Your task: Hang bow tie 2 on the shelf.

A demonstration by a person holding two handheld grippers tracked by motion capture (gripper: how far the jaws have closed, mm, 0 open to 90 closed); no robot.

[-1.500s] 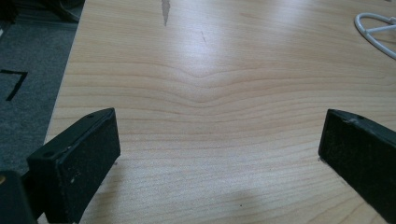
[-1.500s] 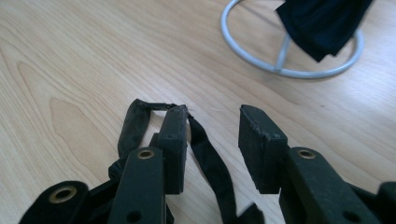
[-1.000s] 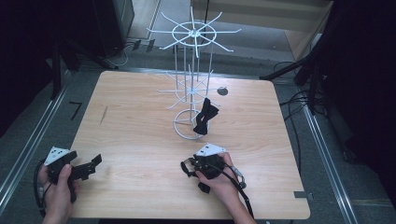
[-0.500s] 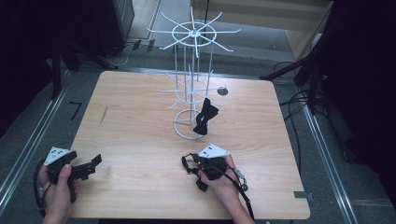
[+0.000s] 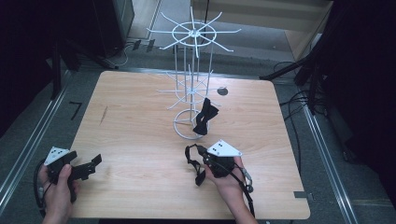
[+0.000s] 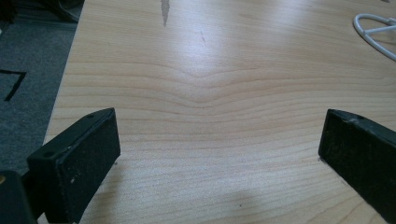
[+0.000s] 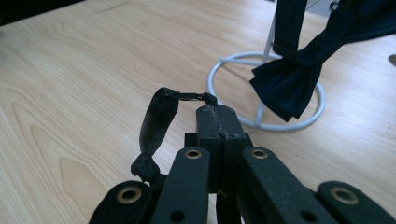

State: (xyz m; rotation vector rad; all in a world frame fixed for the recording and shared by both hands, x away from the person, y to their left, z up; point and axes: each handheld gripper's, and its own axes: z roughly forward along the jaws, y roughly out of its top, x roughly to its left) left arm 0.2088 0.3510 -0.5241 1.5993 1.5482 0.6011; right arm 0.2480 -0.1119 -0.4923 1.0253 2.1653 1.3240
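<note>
Jaws of the right gripper [image 7: 218, 112] are pressed together, pinching the black strap of a dark bow tie [image 7: 156, 126]; the strap loops out to the left of the jaw tips and hangs down beside the gripper's linkage. The numbers and earlier frames agree that these jaws have just been closing onto that strap. In the high view the right gripper [image 5: 200, 161] sits near the front middle of the light wooden table [image 5: 130, 121], held by the person's right hand [image 5: 229, 179] with the forearm coming in from the near edge and the jaws pointing left and slightly away, the strap [image 5: 192, 156] dangling at their tips.

Just beyond it stands a white wire display rack [image 5: 191, 84] with spoked tiers and a ring base; a second dark bow tie [image 5: 204, 116] hangs from a lower arm, over the ring.

At the near left corner, the left hand [image 5: 58, 186] holds the left gripper [image 5: 88, 167] low over the table, pointing right. Its two black jaws stand wide apart, with bare wood between them.
</note>
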